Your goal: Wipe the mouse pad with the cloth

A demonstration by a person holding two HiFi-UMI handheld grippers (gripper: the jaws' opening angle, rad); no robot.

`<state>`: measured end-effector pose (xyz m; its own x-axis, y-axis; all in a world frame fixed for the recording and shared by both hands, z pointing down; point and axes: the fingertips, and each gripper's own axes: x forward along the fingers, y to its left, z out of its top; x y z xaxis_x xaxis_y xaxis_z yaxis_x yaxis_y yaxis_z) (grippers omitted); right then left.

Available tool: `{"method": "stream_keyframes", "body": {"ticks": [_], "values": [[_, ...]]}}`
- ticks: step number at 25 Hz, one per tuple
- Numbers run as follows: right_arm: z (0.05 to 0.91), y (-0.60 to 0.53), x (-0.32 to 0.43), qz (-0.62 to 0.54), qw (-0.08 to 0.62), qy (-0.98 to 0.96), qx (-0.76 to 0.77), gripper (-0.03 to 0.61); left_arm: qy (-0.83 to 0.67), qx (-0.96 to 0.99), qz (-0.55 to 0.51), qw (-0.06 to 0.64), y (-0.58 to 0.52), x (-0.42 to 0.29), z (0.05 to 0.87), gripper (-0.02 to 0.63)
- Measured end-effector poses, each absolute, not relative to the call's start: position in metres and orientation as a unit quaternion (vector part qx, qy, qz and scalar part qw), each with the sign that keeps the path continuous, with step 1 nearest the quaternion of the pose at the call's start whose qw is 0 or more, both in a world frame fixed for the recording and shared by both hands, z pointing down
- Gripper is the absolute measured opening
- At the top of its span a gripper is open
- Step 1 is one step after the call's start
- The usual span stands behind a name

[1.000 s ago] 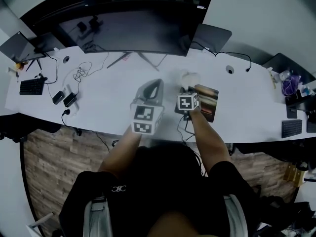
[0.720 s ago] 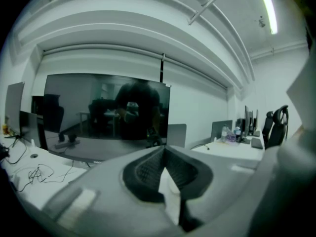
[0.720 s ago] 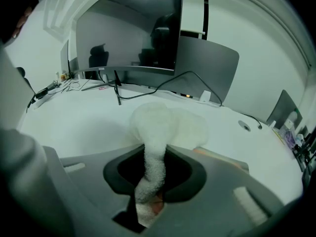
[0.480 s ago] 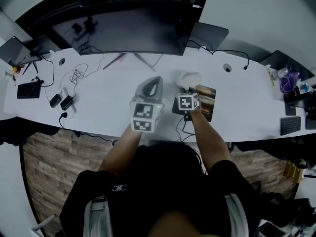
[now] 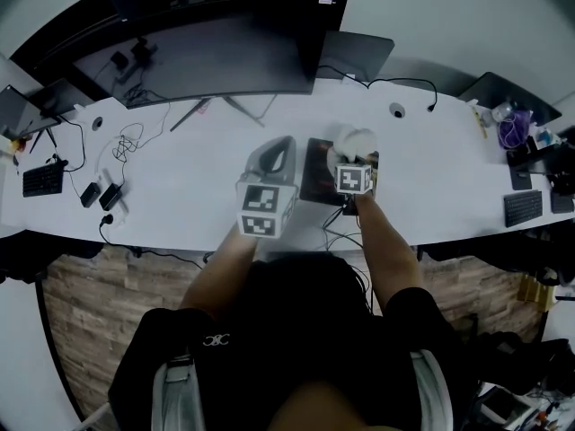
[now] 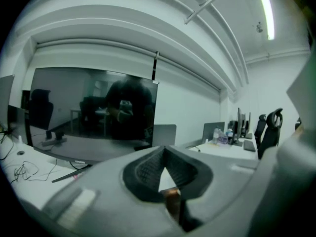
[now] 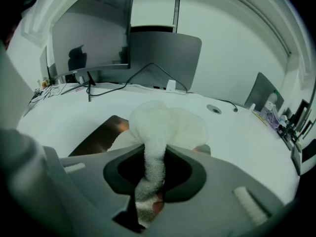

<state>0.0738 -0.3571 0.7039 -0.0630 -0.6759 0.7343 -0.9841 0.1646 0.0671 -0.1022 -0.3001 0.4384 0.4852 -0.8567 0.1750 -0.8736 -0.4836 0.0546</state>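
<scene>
My right gripper (image 7: 154, 152) is clamped tight on the fluffy white cloth (image 7: 165, 125). A twisted strand of it runs down between the two jaws, and the rest billows out in a soft lump just past their tips. That lump sits on the dark brown rectangular mouse pad (image 5: 317, 172), which lies flat on the long white desk (image 5: 180, 196) a little right of centre in the head view, below the wide dark monitor (image 5: 216, 57). From the head view, the cloth covers the pad's upper right part. In the right gripper view, the bare pad surface shows to the left of the cloth, slanting toward the lower left of the frame.

My left gripper (image 6: 164, 149) is held up off the desk just left of the pad. Its jaws meet at the tips with only a small triangular gap behind them, and they hold nothing. It points out over the desk toward the monitor, whose dark screen fills the left half of the left gripper view.

At the left of the head view, a tangle of black cables (image 5: 130, 137) and a small black keyboard (image 5: 40, 178) lie well apart from the pad.
</scene>
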Motion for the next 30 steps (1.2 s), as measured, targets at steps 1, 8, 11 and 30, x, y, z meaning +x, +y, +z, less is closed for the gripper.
{"method": "stream_keyframes", "body": {"ticks": [1, 8, 11, 30], "values": [[0.704, -0.356, 0.082, 0.239, 0.325, -0.685, 0.607, 0.078, -0.500, 0.861, 0.062, 0.068, -0.300, -0.099, 0.438, 0.000], [0.707, -0.343, 0.139, 0.263, 0.317, -0.647, 0.642, 0.078, -0.484, 0.870, 0.066, 0.066, -0.297, -0.081, 0.439, 0.000], [0.707, -0.338, 0.151, 0.267, 0.315, -0.642, 0.646, 0.078, -0.479, 0.873, 0.068, 0.066, -0.295, -0.074, 0.441, 0.000], [0.708, -0.276, 0.150, 0.259, 0.313, -0.627, 0.665, 0.078, -0.428, 0.899, 0.059, 0.070, -0.280, -0.055, 0.440, 0.000]]}}
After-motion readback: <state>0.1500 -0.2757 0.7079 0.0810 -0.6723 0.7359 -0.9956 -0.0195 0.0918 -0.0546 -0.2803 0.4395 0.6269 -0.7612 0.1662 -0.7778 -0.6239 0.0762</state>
